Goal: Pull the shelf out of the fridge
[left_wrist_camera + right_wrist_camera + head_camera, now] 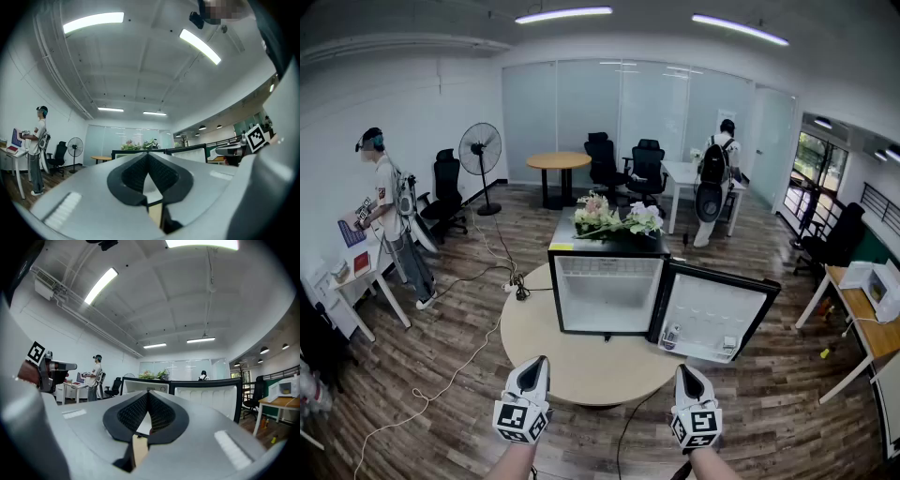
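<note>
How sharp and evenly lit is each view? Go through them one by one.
Head view: even light, fridge sharp, strong fisheye bowing of the walls. Left gripper view: ceiling light glares, left gripper soft up close, dark corners. Right gripper view: ceiling strip blown out, right gripper slightly soft, edges vignetted.

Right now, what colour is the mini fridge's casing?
Black casing, white inside; the small black open-doored fridge shows best in the head view.
</note>
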The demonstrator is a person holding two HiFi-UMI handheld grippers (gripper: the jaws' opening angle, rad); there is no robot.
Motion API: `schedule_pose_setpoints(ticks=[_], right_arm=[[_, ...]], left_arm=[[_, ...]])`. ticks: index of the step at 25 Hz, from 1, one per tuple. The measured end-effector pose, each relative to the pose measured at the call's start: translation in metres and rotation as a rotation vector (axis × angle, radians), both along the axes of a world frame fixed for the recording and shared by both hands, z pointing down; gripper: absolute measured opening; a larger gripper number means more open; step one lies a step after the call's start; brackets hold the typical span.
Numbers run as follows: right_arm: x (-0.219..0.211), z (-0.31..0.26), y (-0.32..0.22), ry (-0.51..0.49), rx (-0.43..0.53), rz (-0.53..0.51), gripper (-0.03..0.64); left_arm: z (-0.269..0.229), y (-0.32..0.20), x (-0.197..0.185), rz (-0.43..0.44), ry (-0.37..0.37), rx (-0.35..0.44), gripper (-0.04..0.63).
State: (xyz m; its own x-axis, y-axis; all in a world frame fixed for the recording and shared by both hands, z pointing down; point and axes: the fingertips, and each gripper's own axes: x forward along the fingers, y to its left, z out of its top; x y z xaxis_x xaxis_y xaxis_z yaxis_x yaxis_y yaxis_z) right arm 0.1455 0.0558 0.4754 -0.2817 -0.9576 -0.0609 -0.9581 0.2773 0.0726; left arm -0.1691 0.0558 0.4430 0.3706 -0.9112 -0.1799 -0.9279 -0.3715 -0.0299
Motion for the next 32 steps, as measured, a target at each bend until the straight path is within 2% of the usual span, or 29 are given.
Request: schedule_pose_setpoints(ticks=[5, 9, 12, 16, 17, 18, 21, 32], right_arm=[[0.005, 0.005, 0.003, 0.010, -0.015, 0.005, 0.006], [0.010, -0.005, 0.010, -0.020, 0.040, -0.003, 0.008], [0.008, -0.003, 0.012, -0.003, 0.036, -0.021, 0.008], [-0.003, 0.012, 0.009, 0.017, -0.002, -0.103, 0.011], [-0.009, 0.016, 0.006, 0.030, -0.015, -0.131, 0.336], [-0.014, 0.019, 0.003, 0.056, -0.026, -0.147, 0.598], [-0.021, 0.017, 0.003, 0.150, -0.014, -0.154, 0.600], [-0.003, 0.017, -0.008, 0.110, -0.029, -0.210, 0.598]], left_arm=[[0.002, 0.005, 0.006, -0.001, 0.005, -0.004, 0.000], [0.004, 0.007, 0.010, 0.005, 0.010, -0.008, 0.000], [0.006, 0.009, 0.011, 0.006, 0.013, -0.013, 0.000], [0.009, 0.011, 0.015, 0.007, 0.017, -0.017, 0.000], [0.009, 0.011, 0.017, 0.008, 0.016, -0.017, 0.000], [0.010, 0.011, 0.017, 0.007, 0.016, -0.017, 0.000], [0.010, 0.012, 0.021, 0.006, 0.016, -0.019, 0.000], [0.011, 0.008, 0.044, -0.035, 0.001, -0.022, 0.000]])
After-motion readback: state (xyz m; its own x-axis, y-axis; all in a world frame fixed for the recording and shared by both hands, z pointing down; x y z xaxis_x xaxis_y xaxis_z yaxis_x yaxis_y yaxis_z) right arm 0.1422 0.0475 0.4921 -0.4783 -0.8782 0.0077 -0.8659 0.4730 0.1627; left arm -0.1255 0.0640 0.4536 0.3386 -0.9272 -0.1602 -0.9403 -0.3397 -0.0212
